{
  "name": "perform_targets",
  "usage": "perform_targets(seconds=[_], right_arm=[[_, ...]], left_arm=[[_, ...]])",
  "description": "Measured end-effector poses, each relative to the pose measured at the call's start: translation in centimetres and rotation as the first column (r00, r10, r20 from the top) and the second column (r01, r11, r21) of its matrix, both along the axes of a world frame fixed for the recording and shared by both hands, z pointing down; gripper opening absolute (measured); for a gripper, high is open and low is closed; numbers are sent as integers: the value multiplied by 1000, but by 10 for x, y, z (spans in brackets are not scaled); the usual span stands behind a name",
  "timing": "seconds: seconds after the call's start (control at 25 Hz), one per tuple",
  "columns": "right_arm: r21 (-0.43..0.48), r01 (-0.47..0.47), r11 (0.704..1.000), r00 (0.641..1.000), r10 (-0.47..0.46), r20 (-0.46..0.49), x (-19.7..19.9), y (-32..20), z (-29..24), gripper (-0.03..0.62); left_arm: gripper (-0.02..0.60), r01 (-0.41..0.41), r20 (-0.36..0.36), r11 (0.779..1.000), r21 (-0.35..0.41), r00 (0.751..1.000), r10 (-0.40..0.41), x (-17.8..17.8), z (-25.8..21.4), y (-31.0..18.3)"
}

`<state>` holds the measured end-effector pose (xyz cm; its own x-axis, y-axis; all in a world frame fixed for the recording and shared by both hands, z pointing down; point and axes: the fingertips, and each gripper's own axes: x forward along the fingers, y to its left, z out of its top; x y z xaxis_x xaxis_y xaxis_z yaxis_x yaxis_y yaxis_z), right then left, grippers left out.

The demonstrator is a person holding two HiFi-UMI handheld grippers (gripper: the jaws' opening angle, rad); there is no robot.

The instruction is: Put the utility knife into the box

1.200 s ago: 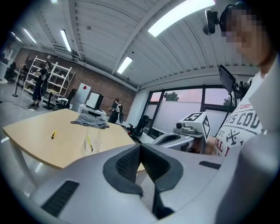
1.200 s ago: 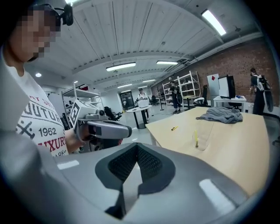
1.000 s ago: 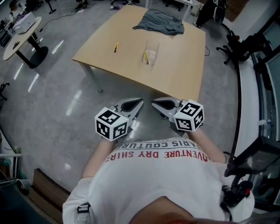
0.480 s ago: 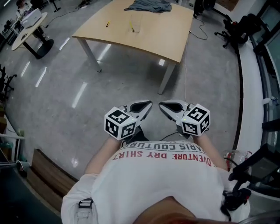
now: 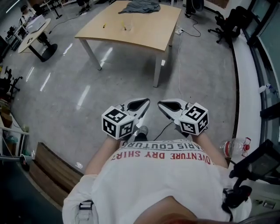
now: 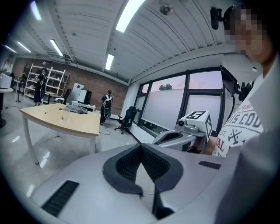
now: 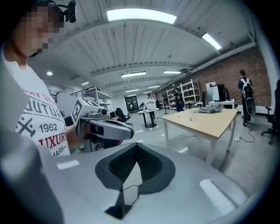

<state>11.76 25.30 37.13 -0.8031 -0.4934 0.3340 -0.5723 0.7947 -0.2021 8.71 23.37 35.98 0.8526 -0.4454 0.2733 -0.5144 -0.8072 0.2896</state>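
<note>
**Fingers closed & empty on both grippers; bench far ahead**

Fingers (image 6: 124,164) of the left gripper (image 5: 141,103) meet tip to tip w/ nothing btwn them. The right gripper (image 5: 165,104) is the same, fingers (image 7: 151,165) pressed together, no load. Both are held side by side at the person's chest, well short of the bench (image 5: 144,35), w/ bare floor (image 5: 87,87) btwn.

The utility knife (image 5: 104,26) appears to be the small yellow item on the bench top, twd its left part. The box (image 5: 126,26) is the clear container near it on the bench, not touching it. A grey cloth (image 5: 140,6) lies at the bench's far edge.

Judged step: approach, task not begun. To do it well: get up to the bench's near edge first, open one gripper's fingers before reaching, then take the knife across its narrow width, mid-handle. Blade end too small to tell from here.
</note>
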Motion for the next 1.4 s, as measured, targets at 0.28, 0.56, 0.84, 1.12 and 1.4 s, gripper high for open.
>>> perform_targets(seconds=[0.28, 0.56, 0.84, 1.12, 1.4], right_arm=[[61, -14, 998, 1000, 13, 24, 13, 47, -20, 2], [98, -14, 995, 999, 11, 32, 18, 70, -35, 1], [105, -2, 994, 999, -2, 39, 13, 84, -45, 1], [114, -1, 993, 999, -5, 50, 24, 91, -51, 1], [110, -4, 994, 998, -2, 55, 5, 98, -49, 0]], left_arm=[[2, 16, 6, 998, 52, 1000, -17, 12, -19, 51], [2, 2, 18, 995, 97, 1000, -3, 18, -34, 77], [2, 2, 26, 994, 106, 1000, -5, 17, -42, 90], [2, -10, 29, 994, 109, 1000, 7, 31, -42, 99], [2, -13, 36, 994, 105, 999, 10, 12, -41, 106]])
